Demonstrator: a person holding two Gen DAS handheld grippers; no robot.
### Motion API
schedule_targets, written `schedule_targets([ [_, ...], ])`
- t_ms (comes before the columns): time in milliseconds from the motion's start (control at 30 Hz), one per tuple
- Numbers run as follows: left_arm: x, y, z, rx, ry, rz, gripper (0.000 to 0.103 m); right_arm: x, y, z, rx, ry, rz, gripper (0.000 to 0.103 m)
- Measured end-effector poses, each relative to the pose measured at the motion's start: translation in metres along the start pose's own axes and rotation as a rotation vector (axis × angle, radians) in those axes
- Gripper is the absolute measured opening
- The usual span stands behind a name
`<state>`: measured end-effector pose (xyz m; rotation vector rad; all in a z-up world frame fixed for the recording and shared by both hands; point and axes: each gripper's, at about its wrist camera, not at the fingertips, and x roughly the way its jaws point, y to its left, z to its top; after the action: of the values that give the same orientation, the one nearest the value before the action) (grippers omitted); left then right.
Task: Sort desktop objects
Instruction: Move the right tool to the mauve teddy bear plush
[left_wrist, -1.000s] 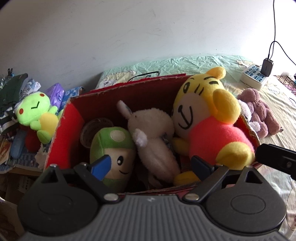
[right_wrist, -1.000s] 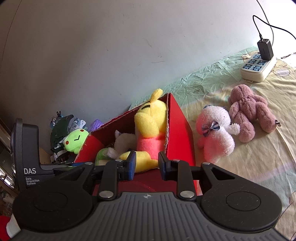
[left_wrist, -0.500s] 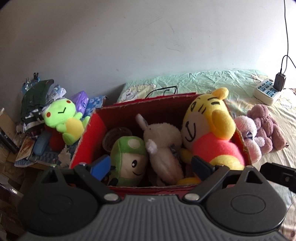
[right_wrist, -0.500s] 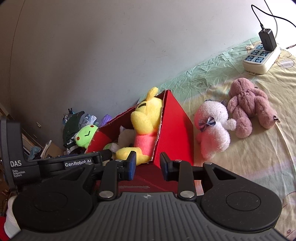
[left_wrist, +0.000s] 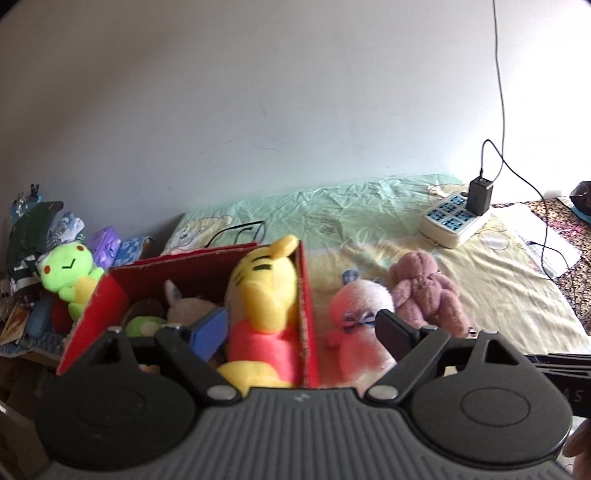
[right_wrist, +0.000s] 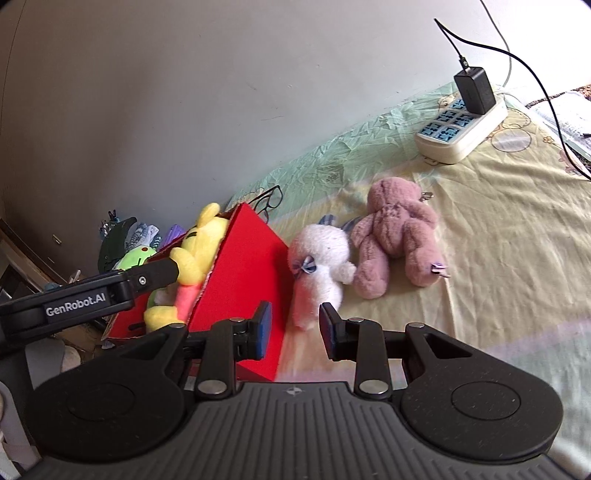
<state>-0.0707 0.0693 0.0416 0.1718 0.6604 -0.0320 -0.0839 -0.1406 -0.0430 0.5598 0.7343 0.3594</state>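
Right gripper (right_wrist: 291, 330), fingers apart and empty, faces the white plush (right_wrist: 319, 269) lying on the bed (right_wrist: 498, 258) beside the red box (right_wrist: 243, 273); left gripper (left_wrist: 299, 332) likewise parted, holding nothing.

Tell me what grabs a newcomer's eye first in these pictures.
First the red box at left, with the yellow tiger plush sticking up over its rim. Next, the white plush and the mauve bear lying side by side on the bedsheet, straight ahead of the open, empty right gripper.
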Motion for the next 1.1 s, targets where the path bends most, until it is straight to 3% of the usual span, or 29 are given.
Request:
schedule_targets([
  [167, 0.010, -0.041, -0.006, 0.044, 0.020, -0.087, 0.081, -0.005, -0.032, 0.003, 0.024, 0.023, -0.029, 0.032],
  [500, 0.064, -0.086, -0.026, 0.007, 0.120, -0.370, 0.066, -0.004, -0.084, 0.018, 0.061, 0.037, -0.077, 0.032],
  [833, 0.121, -0.086, -0.029, -0.064, 0.200, -0.354, 0.065, 0.024, -0.095, 0.040, 0.045, 0.064, -0.063, 0.033],
  [1100, 0.147, -0.083, -0.028, -0.080, 0.221, -0.340, 0.066, 0.054, -0.099, 0.045, 0.054, 0.112, -0.056, 0.038],
])
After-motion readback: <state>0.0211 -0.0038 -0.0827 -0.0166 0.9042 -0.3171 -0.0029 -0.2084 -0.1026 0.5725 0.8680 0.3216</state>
